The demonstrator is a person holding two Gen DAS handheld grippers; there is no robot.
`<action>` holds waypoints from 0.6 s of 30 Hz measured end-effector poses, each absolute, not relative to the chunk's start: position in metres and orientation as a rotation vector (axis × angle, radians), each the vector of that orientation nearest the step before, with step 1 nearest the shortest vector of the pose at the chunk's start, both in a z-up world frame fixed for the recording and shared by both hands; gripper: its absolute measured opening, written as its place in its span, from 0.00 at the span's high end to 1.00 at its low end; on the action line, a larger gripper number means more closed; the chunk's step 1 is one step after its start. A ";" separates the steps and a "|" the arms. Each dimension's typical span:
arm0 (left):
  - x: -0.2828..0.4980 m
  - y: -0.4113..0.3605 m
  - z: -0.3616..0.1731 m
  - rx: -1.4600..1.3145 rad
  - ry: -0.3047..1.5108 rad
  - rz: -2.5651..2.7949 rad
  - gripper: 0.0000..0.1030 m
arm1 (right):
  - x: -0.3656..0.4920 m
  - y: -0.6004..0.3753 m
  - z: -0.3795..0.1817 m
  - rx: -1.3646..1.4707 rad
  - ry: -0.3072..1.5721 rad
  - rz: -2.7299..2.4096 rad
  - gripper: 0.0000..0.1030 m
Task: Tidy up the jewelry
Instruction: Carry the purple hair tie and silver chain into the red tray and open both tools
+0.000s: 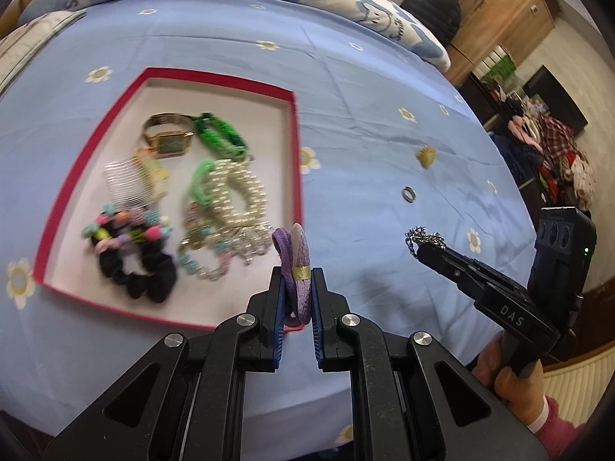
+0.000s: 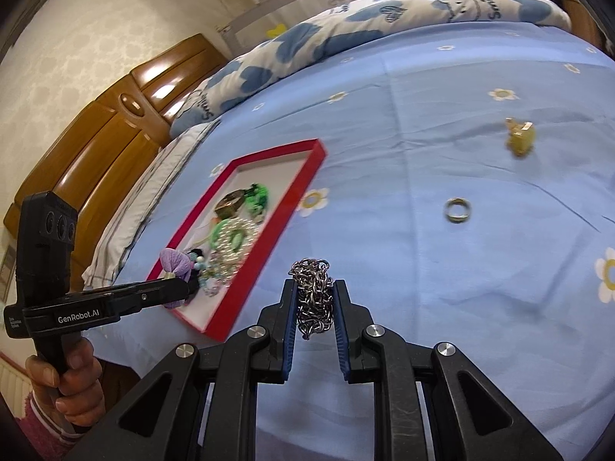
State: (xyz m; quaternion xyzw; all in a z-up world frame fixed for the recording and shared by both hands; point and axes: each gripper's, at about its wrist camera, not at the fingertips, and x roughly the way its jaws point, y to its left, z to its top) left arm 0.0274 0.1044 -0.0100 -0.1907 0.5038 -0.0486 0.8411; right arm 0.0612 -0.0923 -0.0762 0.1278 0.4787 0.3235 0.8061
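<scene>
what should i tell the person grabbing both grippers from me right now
Left gripper: shut on a purple fabric hair tie with a gold band, near the corner of the red-rimmed tray.
Right gripper: shut on a bunched silver metal chain, above the blue floral bedsheet.
Done: gold watch, green bands, pearl bracelets and black scrunchie lie in the tray.
Left: drop both held pieces in the tray, then fetch the small metal ring and yellow-gold trinket off the sheet.
</scene>
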 end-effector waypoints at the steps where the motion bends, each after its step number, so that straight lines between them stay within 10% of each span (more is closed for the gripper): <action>1: 0.025 0.109 -0.010 -0.410 1.060 -0.093 0.90 | 0.060 -0.088 -0.076 0.270 1.026 0.701 0.83; 18: 0.007 0.170 -0.018 -0.517 1.021 0.007 0.90 | 0.052 -0.011 -0.066 0.188 1.038 0.857 0.83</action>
